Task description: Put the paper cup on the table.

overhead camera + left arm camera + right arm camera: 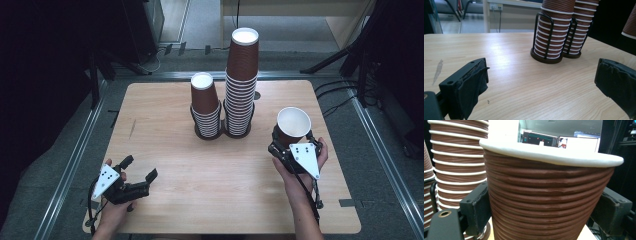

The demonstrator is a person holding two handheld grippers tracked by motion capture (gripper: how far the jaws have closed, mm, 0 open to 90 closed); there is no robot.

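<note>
A brown ribbed paper cup with a white inside stands upright at the table's right, and my right gripper is shut on its lower wall. In the right gripper view the cup sits between both black pads, pressed from each side. Two stacks of the same cups stand in black wire holders at mid-table: a short stack and a taller one. My left gripper hovers low at the near left, open, with nothing between its fingers. Its view looks toward the holders.
The wooden table has metal rails along both sides. A small grey smear marks the wood at the left. Dark stands and cables lie on the floor behind and to the right of the table.
</note>
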